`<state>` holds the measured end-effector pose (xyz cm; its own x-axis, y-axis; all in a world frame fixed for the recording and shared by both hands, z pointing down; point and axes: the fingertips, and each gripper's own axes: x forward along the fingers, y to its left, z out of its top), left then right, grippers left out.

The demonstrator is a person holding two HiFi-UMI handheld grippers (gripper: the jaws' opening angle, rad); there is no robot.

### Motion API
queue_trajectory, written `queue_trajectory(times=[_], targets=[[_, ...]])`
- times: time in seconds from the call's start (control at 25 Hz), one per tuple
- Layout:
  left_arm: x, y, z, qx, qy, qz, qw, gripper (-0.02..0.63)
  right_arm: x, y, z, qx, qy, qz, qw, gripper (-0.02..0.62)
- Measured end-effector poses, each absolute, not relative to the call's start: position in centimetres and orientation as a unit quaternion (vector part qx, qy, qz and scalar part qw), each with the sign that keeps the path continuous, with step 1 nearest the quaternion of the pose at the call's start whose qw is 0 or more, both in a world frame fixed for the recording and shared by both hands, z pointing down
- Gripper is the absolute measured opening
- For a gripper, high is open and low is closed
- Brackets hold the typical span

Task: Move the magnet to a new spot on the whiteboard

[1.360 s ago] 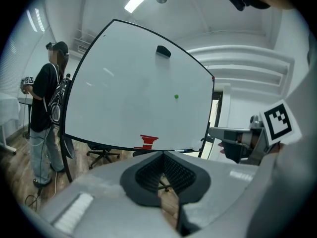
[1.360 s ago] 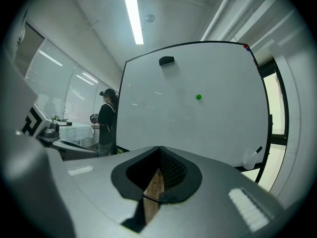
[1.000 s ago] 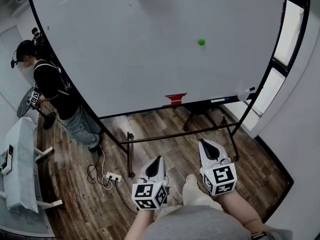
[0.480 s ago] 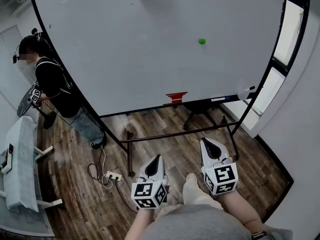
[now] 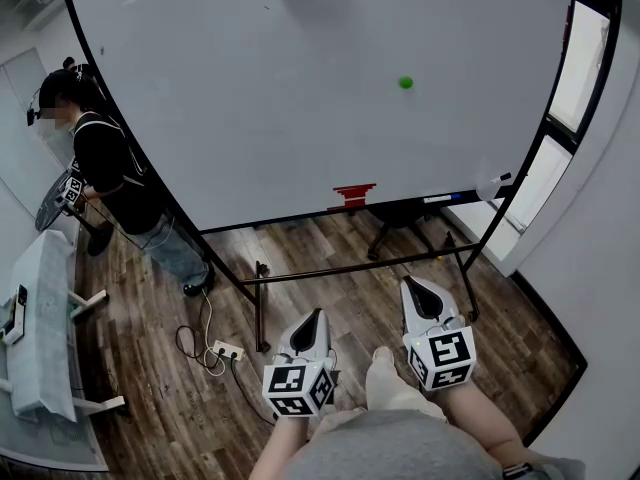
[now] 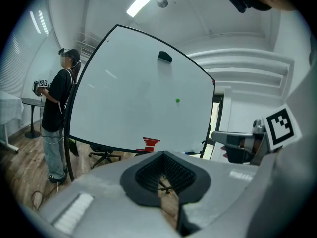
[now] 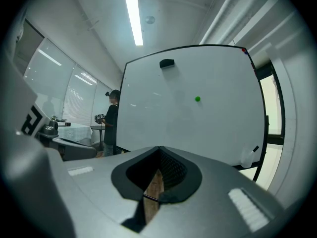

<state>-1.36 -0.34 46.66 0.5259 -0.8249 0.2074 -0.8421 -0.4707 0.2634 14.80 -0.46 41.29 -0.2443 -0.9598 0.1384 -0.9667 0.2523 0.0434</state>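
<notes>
Magnet [image 5: 405, 82]: judged light, rigid, slick; pinch its sides | left gripper [image 5: 318, 315], right gripper [image 5: 408, 283]: jaws were pressed together, empty.

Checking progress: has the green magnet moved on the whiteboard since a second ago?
No. The green magnet holds its spot above-right of the red object on the whiteboard.

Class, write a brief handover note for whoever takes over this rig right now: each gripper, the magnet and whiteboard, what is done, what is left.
Left gripper: shut, empty, held low, well short of the whiteboard.
Right gripper: shut, empty, also low and short of the board.
Magnet: green, stuck on the board right of its middle, nothing touching it.
Done: no step of the move shows yet.
Left: raise a gripper to the magnet, open, grip it, and set it on another spot.
</notes>
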Motion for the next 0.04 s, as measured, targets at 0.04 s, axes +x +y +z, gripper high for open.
queue_trajectory(times=[0.04], targets=[[-1.33,-0.31,46.66,0.857,-0.486,0.025,0.168,0.005,14.8,-0.45,41.3,0.611,-0.788,0.025,0.068,0.0]])
